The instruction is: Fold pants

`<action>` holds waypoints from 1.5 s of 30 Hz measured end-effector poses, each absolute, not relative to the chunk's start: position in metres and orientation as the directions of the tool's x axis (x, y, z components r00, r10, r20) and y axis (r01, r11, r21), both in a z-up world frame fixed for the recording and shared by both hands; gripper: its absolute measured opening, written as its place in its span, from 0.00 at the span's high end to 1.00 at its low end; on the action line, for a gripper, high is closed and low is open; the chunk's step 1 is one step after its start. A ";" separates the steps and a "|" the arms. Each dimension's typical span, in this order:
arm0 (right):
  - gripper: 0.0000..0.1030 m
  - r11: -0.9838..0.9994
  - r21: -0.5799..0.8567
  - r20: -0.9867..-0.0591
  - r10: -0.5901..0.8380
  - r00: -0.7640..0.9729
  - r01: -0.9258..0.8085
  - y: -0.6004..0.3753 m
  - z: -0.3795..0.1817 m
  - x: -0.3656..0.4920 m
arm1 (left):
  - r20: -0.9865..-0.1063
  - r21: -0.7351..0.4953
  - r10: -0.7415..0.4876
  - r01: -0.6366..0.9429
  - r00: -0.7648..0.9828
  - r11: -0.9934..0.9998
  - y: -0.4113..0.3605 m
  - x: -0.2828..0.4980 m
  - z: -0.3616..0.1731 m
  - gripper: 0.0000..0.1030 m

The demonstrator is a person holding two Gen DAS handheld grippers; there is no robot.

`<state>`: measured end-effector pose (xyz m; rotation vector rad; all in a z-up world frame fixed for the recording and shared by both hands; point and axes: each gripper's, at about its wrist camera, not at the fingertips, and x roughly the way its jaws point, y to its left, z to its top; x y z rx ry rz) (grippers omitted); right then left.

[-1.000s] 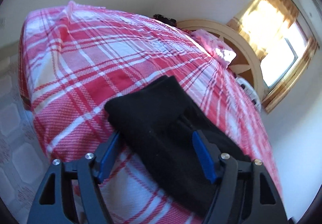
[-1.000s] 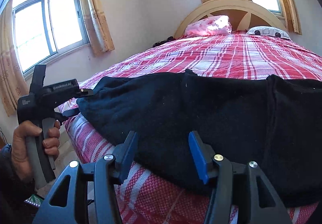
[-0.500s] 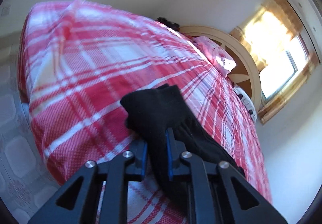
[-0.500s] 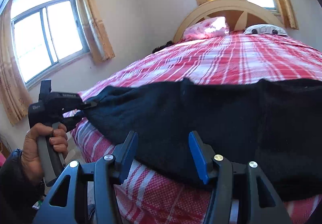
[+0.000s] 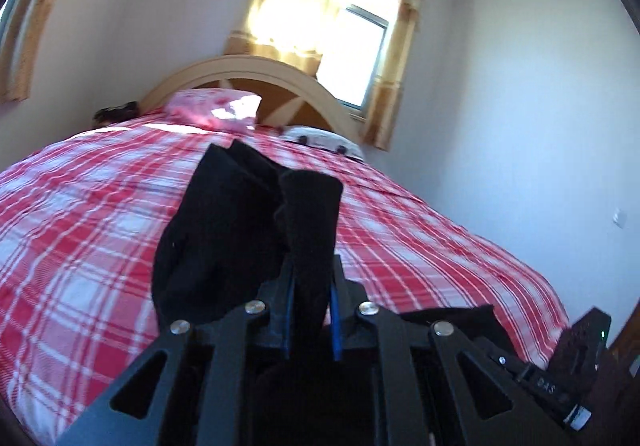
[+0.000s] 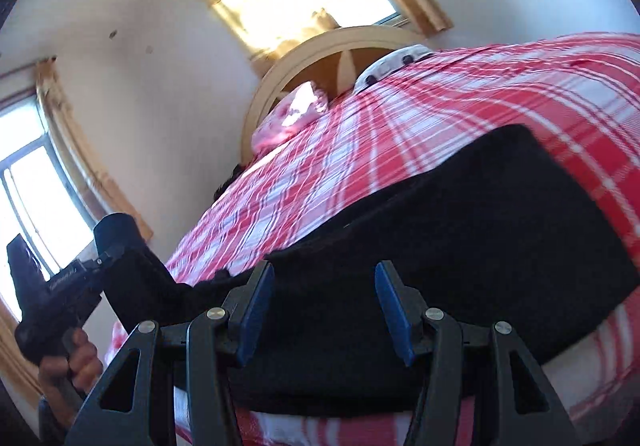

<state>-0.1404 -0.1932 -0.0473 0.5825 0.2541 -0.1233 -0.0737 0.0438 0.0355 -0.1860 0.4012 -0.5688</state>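
Black pants (image 6: 460, 246) lie across the near edge of a bed with a red and white plaid cover (image 5: 80, 226). My left gripper (image 5: 310, 310) is shut on one end of the pants (image 5: 240, 226) and holds that end lifted above the bed. It also shows at the left of the right wrist view (image 6: 60, 286), with the cloth hanging from it. My right gripper (image 6: 324, 306) is open, its blue pads on either side of the near edge of the pants, not closed on them.
A curved wooden headboard (image 5: 248, 69) with a pink pillow (image 5: 216, 109) and a white pillow (image 5: 320, 137) stands at the far end. Curtained windows (image 5: 320, 25) lie behind it and on the left wall (image 6: 36, 205). A small dark item (image 5: 116, 111) lies beside the pink pillow.
My left gripper shut on the end of the pants, then lifted it and swung toward the right. My right gripper stayed open and tilted.
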 end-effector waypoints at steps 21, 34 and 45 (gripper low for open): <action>0.32 0.553 0.833 -0.097 0.181 0.979 -0.020 -0.268 -0.071 -0.174 | -0.472 0.056 -0.716 0.828 0.515 0.558 -0.091 -0.161 -0.025 0.61; 0.30 0.662 0.749 -0.214 0.231 0.949 0.007 -0.240 -0.070 -0.151 | -0.427 -0.145 -0.618 0.624 0.660 0.768 0.013 -0.122 0.008 0.34; 0.31 0.772 0.625 -0.332 0.132 0.934 0.113 -0.210 -0.060 -0.115 | -0.449 -0.202 -0.598 0.576 0.664 0.792 0.026 -0.106 -0.004 0.33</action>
